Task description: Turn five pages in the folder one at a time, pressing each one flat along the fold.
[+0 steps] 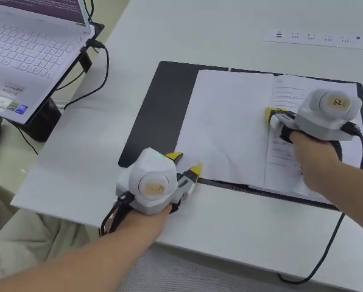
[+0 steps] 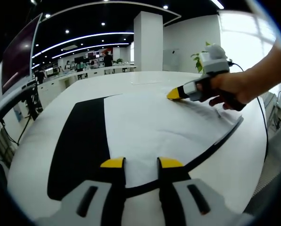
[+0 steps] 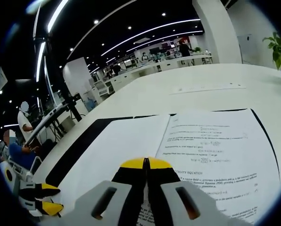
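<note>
The folder point(image 1: 154, 112) lies open on the white table, its black inner cover bare on the left. A blank white page point(image 1: 230, 125) lies turned over to the left, and a printed page point(image 1: 282, 152) shows on the right. My right gripper point(image 1: 271, 115) is shut, its yellow tips resting on the paper at the fold; in its own view the right gripper point(image 3: 145, 163) sits just beside the printed page point(image 3: 216, 141). My left gripper point(image 1: 184, 163) stands open at the folder's near edge, and the left gripper point(image 2: 142, 163) holds nothing, tips at the white page's point(image 2: 145, 122) edge.
A white laptop point(image 1: 29, 48) on a stand sits at the far left, with a black cable point(image 1: 101, 73) trailing toward the folder. A power strip point(image 1: 318, 38) lies at the back right. The table's near edge point(image 1: 242, 252) runs just below the folder. People sit in the background.
</note>
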A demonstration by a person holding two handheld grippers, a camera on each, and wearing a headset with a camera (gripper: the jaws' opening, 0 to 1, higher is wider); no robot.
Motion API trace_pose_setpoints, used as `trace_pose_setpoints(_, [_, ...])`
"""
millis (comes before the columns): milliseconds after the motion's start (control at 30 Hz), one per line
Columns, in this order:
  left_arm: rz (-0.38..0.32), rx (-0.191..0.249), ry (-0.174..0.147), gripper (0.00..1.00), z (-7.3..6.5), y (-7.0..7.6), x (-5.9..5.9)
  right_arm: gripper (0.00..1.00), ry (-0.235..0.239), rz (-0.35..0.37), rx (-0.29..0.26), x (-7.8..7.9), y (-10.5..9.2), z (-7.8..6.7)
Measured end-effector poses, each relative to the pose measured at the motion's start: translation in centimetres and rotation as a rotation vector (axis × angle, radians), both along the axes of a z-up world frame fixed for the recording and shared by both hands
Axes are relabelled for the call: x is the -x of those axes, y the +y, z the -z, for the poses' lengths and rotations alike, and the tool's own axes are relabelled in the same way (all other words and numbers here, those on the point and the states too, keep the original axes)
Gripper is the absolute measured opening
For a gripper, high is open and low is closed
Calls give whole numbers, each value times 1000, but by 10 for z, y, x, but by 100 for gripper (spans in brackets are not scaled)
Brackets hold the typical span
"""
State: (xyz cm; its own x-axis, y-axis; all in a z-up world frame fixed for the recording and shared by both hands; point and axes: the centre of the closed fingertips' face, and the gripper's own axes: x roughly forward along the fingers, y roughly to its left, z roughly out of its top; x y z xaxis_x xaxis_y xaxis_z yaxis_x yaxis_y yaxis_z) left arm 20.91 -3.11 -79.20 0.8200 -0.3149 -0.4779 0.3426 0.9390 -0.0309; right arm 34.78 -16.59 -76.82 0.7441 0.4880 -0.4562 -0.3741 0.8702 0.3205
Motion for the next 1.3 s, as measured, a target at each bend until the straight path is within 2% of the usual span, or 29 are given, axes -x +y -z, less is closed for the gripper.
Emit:
trace_pose_setpoints(300, [2, -3, -3, 25, -2, -1, 2, 0, -21, 10, 4, -20, 0, 1])
trace_pose_setpoints(433, [2, -2, -4, 25, -2, -1, 2, 0, -28, 16, 5, -35, -2, 4])
trace_pose_setpoints(600, [1, -1, -6, 25, -3, -1, 3, 0, -45, 13, 21, -43, 2, 0])
trace_pose_setpoints(667, [3, -3, -7, 25, -3, -1, 3, 0, -49, 14, 17, -53, 2, 3])
trace_pose_setpoints(933, [3, 0, -12, 25, -3, 0, 3, 0, -78, 25, 47, -76, 3, 1])
trace_pose_setpoints(1133, [1, 2, -13, 25, -3, 0, 4, 0, -89, 21, 73, -98, 5, 9])
trace_pose_setpoints(1300, [1, 3, -14, 25, -4, -1, 5, 0, -103, 21, 102, -110, 4, 11])
